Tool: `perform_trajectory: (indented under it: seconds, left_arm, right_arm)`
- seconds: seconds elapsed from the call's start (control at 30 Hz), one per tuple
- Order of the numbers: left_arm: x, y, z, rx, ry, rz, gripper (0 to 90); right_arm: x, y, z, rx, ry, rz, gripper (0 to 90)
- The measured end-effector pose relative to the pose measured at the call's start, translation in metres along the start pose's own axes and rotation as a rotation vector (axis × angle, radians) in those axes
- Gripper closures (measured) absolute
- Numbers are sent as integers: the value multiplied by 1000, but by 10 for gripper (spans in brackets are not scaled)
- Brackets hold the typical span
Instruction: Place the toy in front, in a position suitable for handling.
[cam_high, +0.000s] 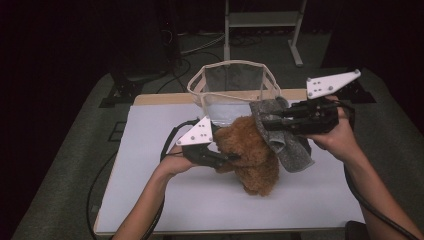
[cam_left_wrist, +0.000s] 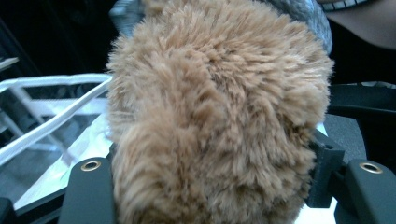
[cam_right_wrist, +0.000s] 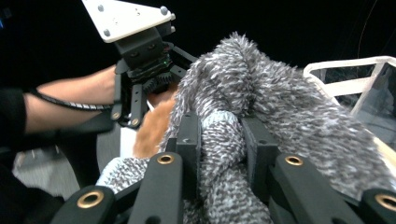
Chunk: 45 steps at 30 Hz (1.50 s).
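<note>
Jaws of my left gripper (cam_high: 231, 158) clamp the brown plush toy (cam_high: 252, 157) by its fluffy head; jaws of my right gripper (cam_high: 267, 123) pinch a fold of the grey knitted cloth (cam_high: 292, 150) draped over the toy's back. Both hang above the white worktop (cam_high: 150, 165), just in front of the mesh basket (cam_high: 232, 80). Plush and cloth look light, soft and compressible; I judge a deep bite into bunched material holds best.

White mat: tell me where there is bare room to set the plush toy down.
Free: the white mat left of the left gripper, and its near strip below the brown plush toy. Crowded: the far middle, around the mesh basket, grey cloth and right gripper.
</note>
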<state>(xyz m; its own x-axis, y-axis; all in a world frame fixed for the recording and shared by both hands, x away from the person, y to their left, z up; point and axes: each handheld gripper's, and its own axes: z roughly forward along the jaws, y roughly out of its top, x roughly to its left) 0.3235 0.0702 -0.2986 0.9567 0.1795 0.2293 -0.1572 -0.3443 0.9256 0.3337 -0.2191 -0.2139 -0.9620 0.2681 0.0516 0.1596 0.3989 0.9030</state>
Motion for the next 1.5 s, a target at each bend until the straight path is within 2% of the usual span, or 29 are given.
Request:
perform_trajectory:
  seconds: [0.1, 0.17, 0.23, 0.33, 0.5, 0.63, 0.67, 0.73, 0.83, 0.9, 1.03, 1.2, 1.3, 1.5]
  left_arm:
    - [-1, 7, 8, 23, -6, 26, 324]
    - [0, 8, 10, 32, -6, 28, 322]
    - [0, 5, 13, 33, -12, 20, 314]
    - [-1, 1, 17, 33, -33, 0, 262]
    - [0, -1, 18, -6, -37, -60, 167]
    - [2, -3, 25, 5, -47, -122, 117]
    - [2, -4, 27, 0, -52, -125, 117]
    - [1, -3, 29, -10, -48, -121, 162]
    - [-1, -3, 28, -16, -35, -98, 336]
    - [-1, 0, 26, -13, -25, -78, 369]
    - [-3, 6, 27, 8, -19, -45, 382]
    - [-3, 4, 23, 13, -16, -42, 386]
    - [-3, 5, 20, 11, -11, -43, 389]
    - [-1, 5, 18, 12, -10, -45, 384]
  right_arm:
    - [1, 16, 11, 88, 9, -44, 710]
    - [0, 20, 16, 130, 9, -52, 710]
    - [-1, 18, 18, 160, -7, -61, 712]
    - [-6, 6, 18, 187, -2, -34, 714]
    - [-14, -14, 6, 148, -8, 27, 716]
    - [-17, -25, -3, 102, -16, 60, 715]
    - [-17, -26, -4, 97, -18, 66, 715]
    - [-16, -26, -3, 90, -19, 66, 715]
    - [-15, -23, -3, 89, -15, 64, 715]
    - [-14, -17, -3, 92, -13, 53, 714]
    - [-10, 0, 4, 106, 4, 19, 713]
    - [-8, 9, 20, 110, 40, 3, 711]
    - [-10, 8, 15, 99, 43, 14, 710]
    - [-15, 2, -5, 95, -10, 31, 709]
